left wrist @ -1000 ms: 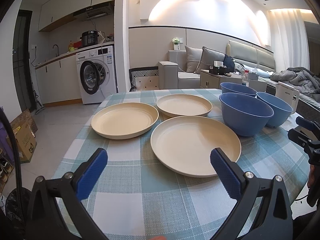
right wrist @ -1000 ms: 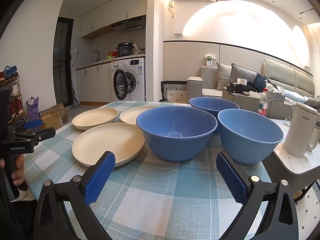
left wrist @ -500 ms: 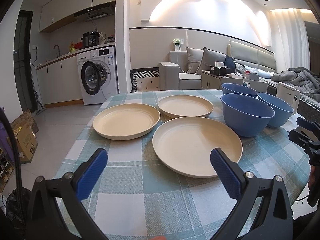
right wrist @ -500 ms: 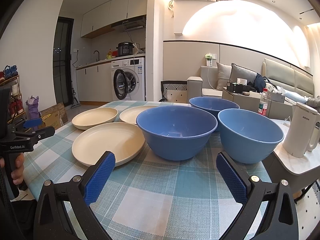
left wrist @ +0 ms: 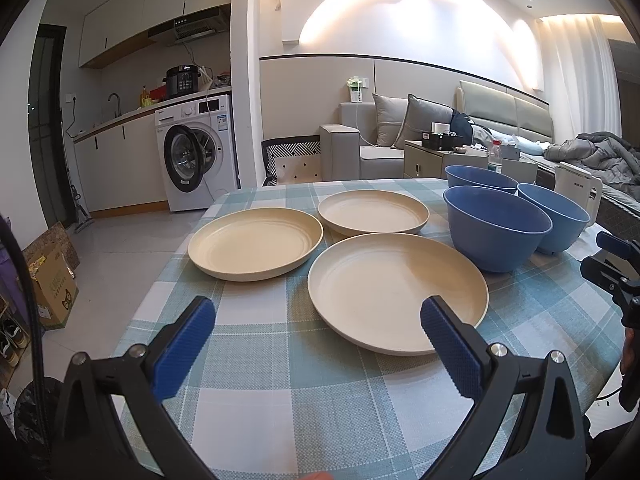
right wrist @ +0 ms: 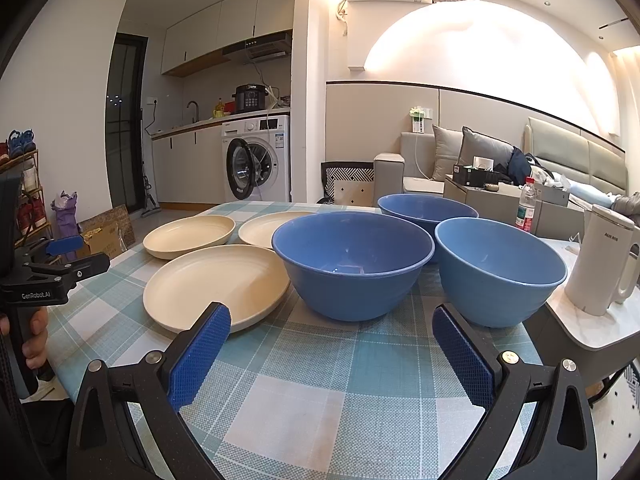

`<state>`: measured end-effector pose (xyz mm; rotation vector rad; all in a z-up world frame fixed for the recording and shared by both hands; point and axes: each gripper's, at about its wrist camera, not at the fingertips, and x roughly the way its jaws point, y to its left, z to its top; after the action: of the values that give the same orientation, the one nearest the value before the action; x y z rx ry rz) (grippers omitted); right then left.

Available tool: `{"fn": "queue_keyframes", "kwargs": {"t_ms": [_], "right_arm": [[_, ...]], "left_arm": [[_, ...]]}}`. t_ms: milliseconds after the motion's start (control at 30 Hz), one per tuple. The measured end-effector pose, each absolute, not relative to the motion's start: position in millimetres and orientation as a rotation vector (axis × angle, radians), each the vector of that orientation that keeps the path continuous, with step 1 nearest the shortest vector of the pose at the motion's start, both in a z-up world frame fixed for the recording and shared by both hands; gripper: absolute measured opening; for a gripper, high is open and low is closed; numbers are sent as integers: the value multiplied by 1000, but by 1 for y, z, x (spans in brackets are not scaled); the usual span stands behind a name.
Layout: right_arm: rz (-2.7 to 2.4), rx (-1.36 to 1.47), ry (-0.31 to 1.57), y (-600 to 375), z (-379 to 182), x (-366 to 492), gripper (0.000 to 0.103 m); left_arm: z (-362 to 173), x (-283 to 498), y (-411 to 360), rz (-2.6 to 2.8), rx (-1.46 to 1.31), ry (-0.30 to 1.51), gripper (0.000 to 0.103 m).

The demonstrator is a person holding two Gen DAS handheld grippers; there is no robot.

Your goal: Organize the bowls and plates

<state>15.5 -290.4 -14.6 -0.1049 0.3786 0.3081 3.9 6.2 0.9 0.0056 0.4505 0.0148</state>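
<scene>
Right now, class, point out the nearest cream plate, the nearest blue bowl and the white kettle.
nearest cream plate [left wrist: 394,294], left wrist view, bare centre.
nearest blue bowl [right wrist: 352,284], right wrist view, outer front wall.
white kettle [right wrist: 600,264], right wrist view, body.

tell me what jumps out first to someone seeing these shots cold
Three blue bowls cluster on the right of the checked tablecloth, with three cream plates spread flat to their left. In each view an open gripper frames the bottom edge, the left gripper facing the nearest plate.
</scene>
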Motion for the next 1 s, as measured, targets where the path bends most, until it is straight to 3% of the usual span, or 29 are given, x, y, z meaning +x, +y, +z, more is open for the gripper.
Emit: {"fn": "queue_keyframes", "kwargs": {"t_ms": [1000], "right_arm": [[306, -103, 375, -290, -14, 18, 103]], "left_arm": [[1, 3, 13, 24, -2, 448, 103]]}}
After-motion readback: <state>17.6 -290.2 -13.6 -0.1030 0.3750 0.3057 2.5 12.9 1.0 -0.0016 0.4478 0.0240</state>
